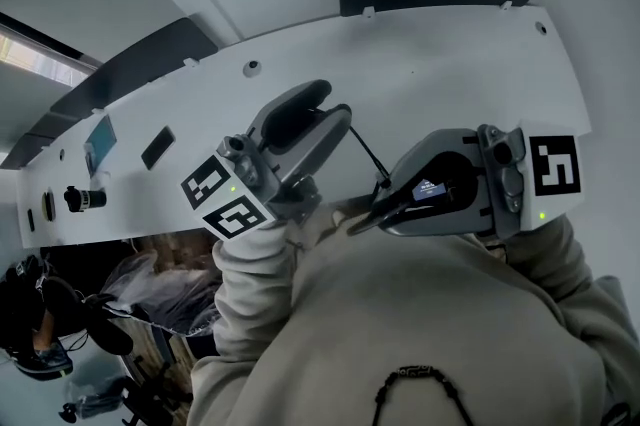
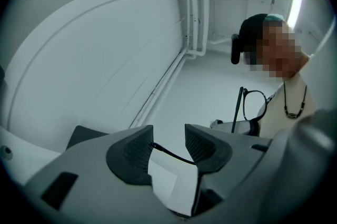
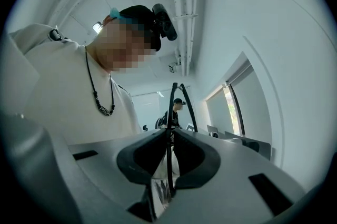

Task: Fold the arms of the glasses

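My right gripper [image 3: 169, 132] pinched the thin black-framed glasses [image 3: 174, 95], so I reckoned my spread left gripper [image 2: 168, 136] should nudge their slender black arm [image 2: 171, 153] gently toward two o'clock.

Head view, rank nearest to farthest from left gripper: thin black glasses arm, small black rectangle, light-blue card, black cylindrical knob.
1. Thin black glasses arm: at jaws of left gripper.
2. Small black rectangle: left side.
3. Light-blue card, black cylindrical knob: farther left, too close to call.

glasses [image 2: 237, 109] black | table [image 1: 430, 64] white | marker cube [image 1: 222, 199] black-white squares
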### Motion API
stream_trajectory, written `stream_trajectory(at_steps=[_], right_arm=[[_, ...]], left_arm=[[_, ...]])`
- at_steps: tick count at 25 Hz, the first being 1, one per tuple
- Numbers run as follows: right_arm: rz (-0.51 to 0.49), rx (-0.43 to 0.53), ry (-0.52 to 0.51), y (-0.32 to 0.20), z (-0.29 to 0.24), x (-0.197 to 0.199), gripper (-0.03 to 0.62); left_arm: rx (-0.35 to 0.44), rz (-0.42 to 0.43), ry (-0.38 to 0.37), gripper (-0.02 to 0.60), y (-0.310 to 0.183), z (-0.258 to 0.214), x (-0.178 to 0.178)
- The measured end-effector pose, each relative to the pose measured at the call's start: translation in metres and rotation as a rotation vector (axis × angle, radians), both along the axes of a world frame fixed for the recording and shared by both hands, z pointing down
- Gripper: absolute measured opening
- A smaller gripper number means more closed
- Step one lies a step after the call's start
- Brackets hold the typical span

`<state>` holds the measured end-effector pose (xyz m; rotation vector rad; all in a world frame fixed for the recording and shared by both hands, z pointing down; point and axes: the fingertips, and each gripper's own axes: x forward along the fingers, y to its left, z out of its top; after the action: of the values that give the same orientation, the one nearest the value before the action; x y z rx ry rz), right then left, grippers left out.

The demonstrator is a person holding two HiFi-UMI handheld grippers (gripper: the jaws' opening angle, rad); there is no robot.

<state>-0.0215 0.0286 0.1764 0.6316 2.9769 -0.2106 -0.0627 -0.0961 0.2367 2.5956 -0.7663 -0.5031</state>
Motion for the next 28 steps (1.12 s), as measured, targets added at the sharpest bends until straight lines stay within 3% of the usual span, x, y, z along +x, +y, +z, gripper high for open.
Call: stream_trajectory(at_steps=[8,11,14,20,28], right_arm=[[0.004,0.003,-0.025,-0.006,-0.002,0.002,0.057],[0.005,0.010,-0.013,-0.005,0.003,0.003,0.057],[0.008,0.009,-0.008,-0.006,0.004,0.003,0.057],[0.011,0.010,0.004,-0.008,0.006,0.004,0.057],[0.020,-0.001,0.026,-0.014,0.013,0.002,0.057]], left_arm=[[-0.020,0.009,0.025,0.126,-0.005,-0.005,-0.002],[-0.028,-0.009,0.050,0.057,-0.006,-0.007,-0.006],[0.003,-0.038,0.031,0.026,-0.006,-0.013,-0.010],[0.040,-0.048,-0.008,0.020,-0.004,-0.022,-0.008],[0.082,-0.035,0.010,0.008,0.002,-0.041,-0.008]])
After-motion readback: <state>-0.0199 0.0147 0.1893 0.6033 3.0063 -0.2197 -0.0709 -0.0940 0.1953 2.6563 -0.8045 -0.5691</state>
